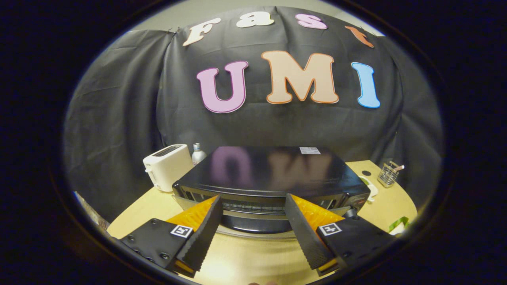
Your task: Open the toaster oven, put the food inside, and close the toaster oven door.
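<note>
1. Gripper view: your gripper (pixel 253 204) is spread wide, its two fingers well apart and pinching nothing. Their tips reach the front upper edge of the toaster oven (pixel 273 174), one on each side of its middle; whether they touch it you cannot tell from here.

2. The toaster oven is a dark, glossy box standing on the pale wooden table (pixel 245 257), straight ahead of the fingers. Its flat top mirrors the wall behind it. Between your fingers you see the oven's front, with the bars of a rack (pixel 253 206) behind the glass and a pale metal handle bar (pixel 253 215) running across just below them. The view does not settle whether the door is ajar or fully closed.

3. Beyond the oven, on its left, a white pop-up toaster (pixel 167 165) stands on the table, and just beside it, towards the oven, is a small clear bottle (pixel 198 153) with a pale cap.

4. On the oven's right, a white flat object (pixel 370 186) lies close to its corner; you cannot tell what it is. Farther right, a wire holder (pixel 388 175) with a stick-like utensil stands near the table's far edge.

5. At the table's right rim lies something green (pixel 398 223), too small to identify.
</note>
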